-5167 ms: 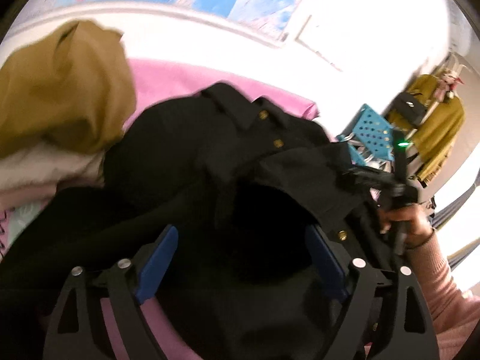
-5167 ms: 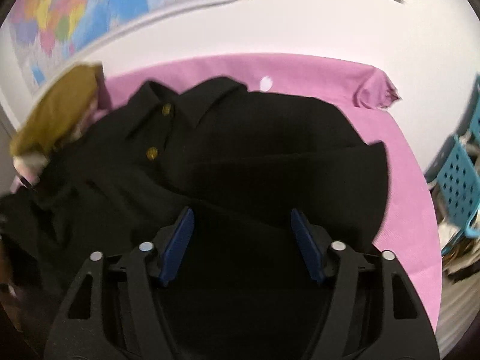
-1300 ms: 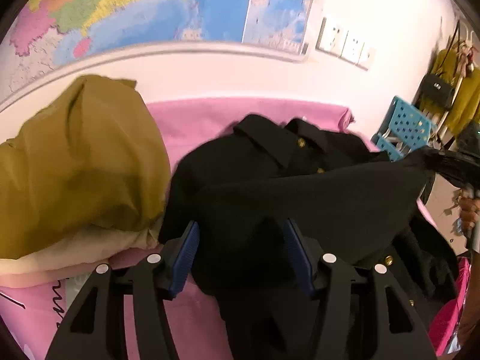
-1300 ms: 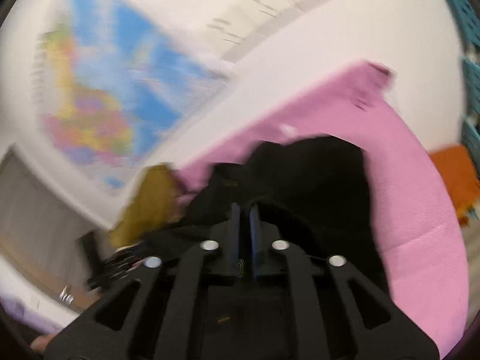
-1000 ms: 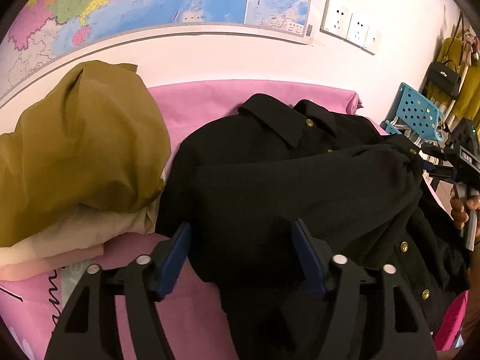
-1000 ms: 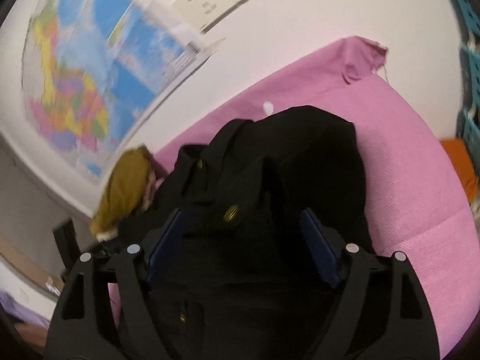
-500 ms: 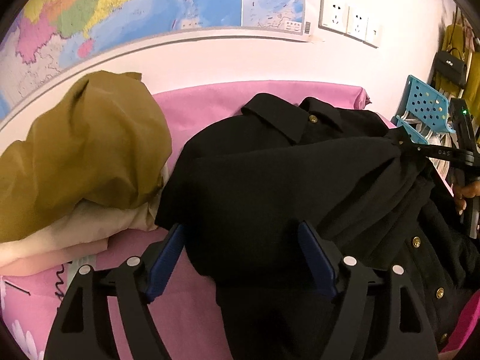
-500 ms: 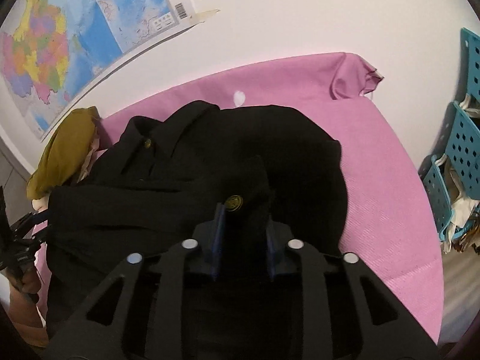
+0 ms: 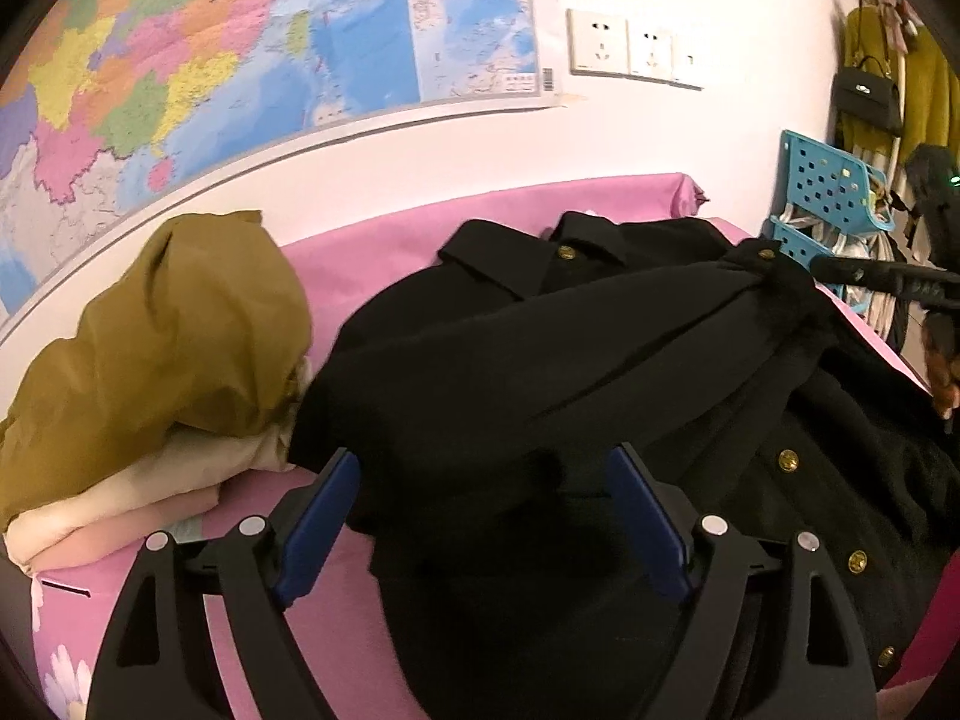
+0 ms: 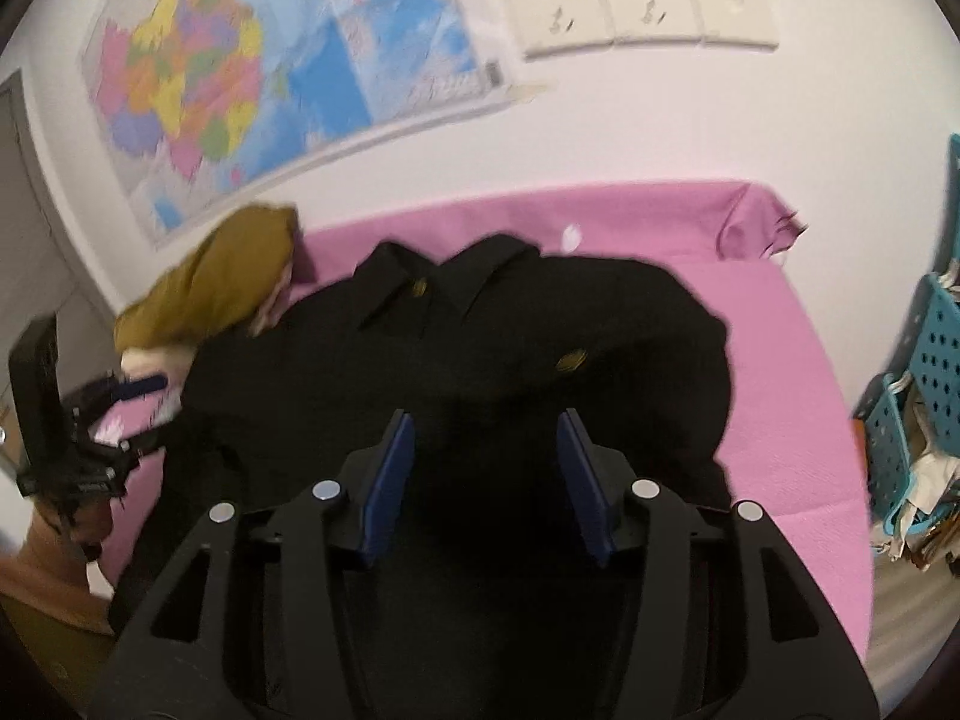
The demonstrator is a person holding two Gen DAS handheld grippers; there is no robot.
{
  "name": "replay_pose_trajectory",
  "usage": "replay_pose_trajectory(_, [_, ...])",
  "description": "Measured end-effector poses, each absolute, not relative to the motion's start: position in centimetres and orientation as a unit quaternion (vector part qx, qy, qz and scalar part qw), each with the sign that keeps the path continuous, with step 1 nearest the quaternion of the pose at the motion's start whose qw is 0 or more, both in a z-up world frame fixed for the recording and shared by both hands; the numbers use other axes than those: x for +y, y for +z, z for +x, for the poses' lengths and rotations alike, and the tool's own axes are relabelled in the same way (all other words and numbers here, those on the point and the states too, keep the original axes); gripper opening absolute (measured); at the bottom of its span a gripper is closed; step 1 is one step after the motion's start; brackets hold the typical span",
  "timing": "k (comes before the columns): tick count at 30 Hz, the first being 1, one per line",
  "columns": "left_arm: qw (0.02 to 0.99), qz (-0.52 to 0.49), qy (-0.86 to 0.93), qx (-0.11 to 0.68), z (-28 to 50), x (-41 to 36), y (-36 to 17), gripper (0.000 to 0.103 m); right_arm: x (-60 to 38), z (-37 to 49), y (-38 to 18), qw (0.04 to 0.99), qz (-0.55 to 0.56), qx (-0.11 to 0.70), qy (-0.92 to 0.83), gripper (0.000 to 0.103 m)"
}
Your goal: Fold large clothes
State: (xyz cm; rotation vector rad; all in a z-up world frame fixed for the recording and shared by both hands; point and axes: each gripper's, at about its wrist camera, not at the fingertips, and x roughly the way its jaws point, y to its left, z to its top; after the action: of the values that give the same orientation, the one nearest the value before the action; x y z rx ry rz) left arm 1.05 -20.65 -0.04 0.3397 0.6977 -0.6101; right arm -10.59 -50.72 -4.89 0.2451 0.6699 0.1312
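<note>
A large black coat [image 9: 540, 360] with gold buttons lies on the pink bed [image 9: 372, 252], its lower part folded up over the body. My left gripper [image 9: 480, 480] is open, its blue pads on either side of the folded edge at the coat's left side. My right gripper [image 10: 485, 444] is open above the coat [image 10: 510, 336] at its right side, the cloth lying loose between the pads. The right gripper also shows at the far right of the left wrist view [image 9: 882, 276], and the left gripper at the left of the right wrist view [image 10: 120, 408].
A pile of folded clothes topped by a mustard garment [image 9: 162, 324] sits on the bed left of the coat. A map [image 9: 210, 60] and wall sockets [image 9: 630, 48] are behind. Blue plastic baskets [image 10: 924, 372] stand off the bed's right side.
My right gripper has opened and let go of the coat's buttoned edge, which has dropped onto the coat. My left gripper has stayed open and drawn back a little.
</note>
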Motion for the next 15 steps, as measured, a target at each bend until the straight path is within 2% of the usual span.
replay_pose_trajectory(4, [0.877, 0.168, -0.276, 0.354, 1.5, -21.0, -1.3, 0.082, -51.8, -8.5, -8.2, 0.915, 0.139, 0.377, 0.032, 0.048])
replay_pose_trajectory(7, [0.876, 0.166, -0.261, 0.370, 1.9, -20.7, -2.0, 0.082, -52.5, -8.6, -8.5, 0.912, 0.165, 0.375, 0.036, 0.048])
replay_pose_trajectory(9, [0.874, 0.141, -0.275, 0.376, 1.6, -19.6, -1.8, 0.082, -52.7, -9.7, -7.5, 0.916, 0.171, 0.359, 0.044, 0.055])
replay_pose_trajectory(13, [0.867, 0.108, -0.301, 0.381, -0.1, -17.5, -1.7, 0.082, -53.3, -13.2, -5.6, 0.923, 0.181, 0.331, 0.070, 0.061])
replay_pose_trajectory(15, [0.860, 0.095, -0.313, 0.391, -1.3, -16.3, -1.9, 0.082, -54.0, -15.0, -5.2, 0.924, 0.192, 0.325, 0.067, 0.069])
